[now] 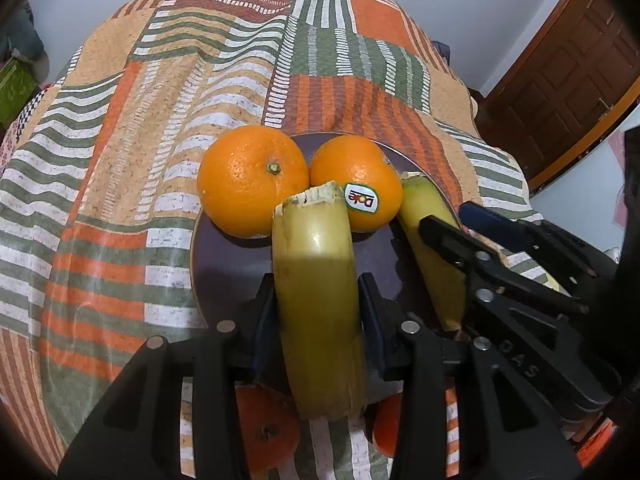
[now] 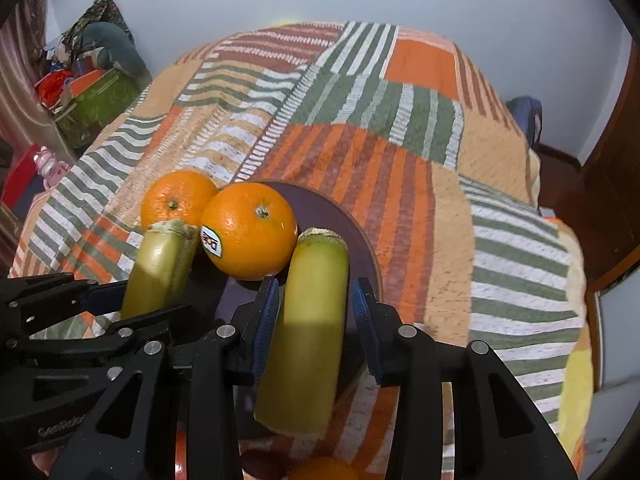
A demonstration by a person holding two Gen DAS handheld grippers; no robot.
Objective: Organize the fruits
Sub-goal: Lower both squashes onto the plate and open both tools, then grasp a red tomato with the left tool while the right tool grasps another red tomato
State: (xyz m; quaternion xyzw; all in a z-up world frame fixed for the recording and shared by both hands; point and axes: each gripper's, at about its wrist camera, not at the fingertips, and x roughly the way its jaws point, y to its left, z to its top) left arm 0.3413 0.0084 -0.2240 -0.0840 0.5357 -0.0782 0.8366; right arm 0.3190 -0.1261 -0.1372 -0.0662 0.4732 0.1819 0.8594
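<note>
We look down on a bed covered by a patchwork quilt [image 1: 120, 184] in orange, green and white stripes, which fills most of both views. On it lies a dark round plate [image 1: 224, 264], and a brown wooden door [image 1: 568, 92] stands at the far right of the left wrist view.

Our left claw [image 1: 316, 320] is clamped on a yellow-green banana piece [image 1: 316, 280], its blue pads pressing both sides, the cut end pointing away over the plate. Our right claw [image 2: 314, 320] has a second banana piece [image 2: 312, 320] between its blue pads; the left pad touches it, while a narrow gap shows at the right pad, so we cannot tell whether the grip is firm.

Two oranges sit touching each other at the far side of the plate: a plain orange [image 1: 252, 184] on the left and a stickered orange [image 1: 356, 184] beside it. Another orange [image 1: 264, 432] lies on the quilt beneath our left claw.
</note>
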